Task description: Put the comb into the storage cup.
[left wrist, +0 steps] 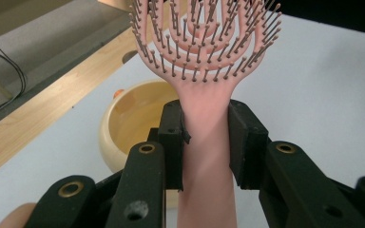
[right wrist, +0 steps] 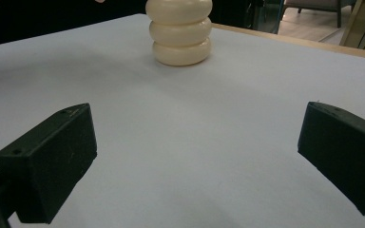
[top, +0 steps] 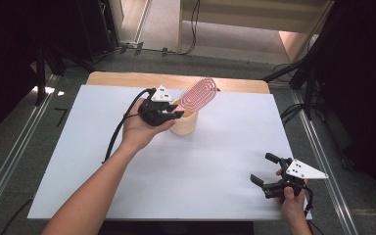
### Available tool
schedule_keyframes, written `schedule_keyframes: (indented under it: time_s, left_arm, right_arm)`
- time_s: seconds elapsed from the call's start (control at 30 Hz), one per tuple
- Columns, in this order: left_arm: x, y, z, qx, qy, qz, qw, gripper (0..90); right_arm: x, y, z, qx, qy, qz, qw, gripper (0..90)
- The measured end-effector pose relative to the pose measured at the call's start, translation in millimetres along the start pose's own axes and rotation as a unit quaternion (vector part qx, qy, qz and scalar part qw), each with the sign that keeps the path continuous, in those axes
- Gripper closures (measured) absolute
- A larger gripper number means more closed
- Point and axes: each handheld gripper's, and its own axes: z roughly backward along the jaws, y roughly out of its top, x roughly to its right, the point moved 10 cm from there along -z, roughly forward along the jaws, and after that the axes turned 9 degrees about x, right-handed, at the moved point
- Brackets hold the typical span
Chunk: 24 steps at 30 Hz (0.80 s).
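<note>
So the left gripper [top: 169, 111] has the pink hairbrush [top: 199, 93] clamped by its handle, jaws narrowed right down onto both sides of it, which the left gripper view shows really clearly. The brush is held up with its bristle head tilted away over the far side of the cream ribbed holder [top: 185, 122], a stacked-ring sort of cup that stands on the bench [top: 225, 147] toward the far edge. From the high view it's hard to say whether the handle end is inside the holder's mouth or just above and beside it; in the left gripper view the open rim sits just behind and to one side of the jaws, so the guess is that it's lined up near the opening but not seated. Whether the job is dropping it in or lifting it out, the grasp looks done and the placing or carrying part is what's left. The right gripper [top: 269, 176] sits at the near right corner, jaws spread wide with nothing between them, well apart from the holder. Room-wise there's loads of bare white surface in the middle and left, but the holder is fairly close to the far wooden edge, and the right gripper is nearly at the bench's near edge.
</note>
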Motion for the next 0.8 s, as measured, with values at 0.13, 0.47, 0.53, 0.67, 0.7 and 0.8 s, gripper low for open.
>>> schedule_keyframes:
  time_s: [0.13, 0.47, 0.53, 0.67, 0.7, 0.8]
  left_arm:
    - [-3.3, 3.9, -2.0, 0.015, 0.003, 0.002, 0.9999, 71.1]
    - [-9.8, 14.3, -9.6, 0.055, 0.007, 0.006, 0.9985, 71.1]
    - [-11.2, 16.2, -10.7, 0.063, 0.009, 0.010, 0.9979, 71.1]
    - [-14.8, 20.7, -12.1, 0.083, 0.012, 0.013, 0.9964, 71.1]
    - [-15.8, 21.5, -12.5, 0.087, 0.014, 0.013, 0.9960, 71.1]
    - [-17.5, 23.1, -14.8, 0.098, 0.014, 0.018, 0.9949, 71.1]
  right_arm:
    - [-0.1, 0.0, -0.2, 0.000, 0.000, 0.000, 1.0000, 0.0]
    - [-0.3, -0.2, -0.1, 0.000, 0.001, 0.001, 1.0000, 0.0]
    - [-0.3, -0.3, -0.1, 0.000, 0.001, 0.001, 1.0000, 0.0]
    - [-0.5, -0.4, -0.1, 0.000, 0.002, 0.002, 1.0000, 0.0]
    - [-0.5, -0.4, -0.1, 0.000, 0.002, 0.002, 1.0000, 0.0]
    - [-0.6, -0.4, -0.1, 0.000, 0.002, 0.002, 1.0000, 0.0]
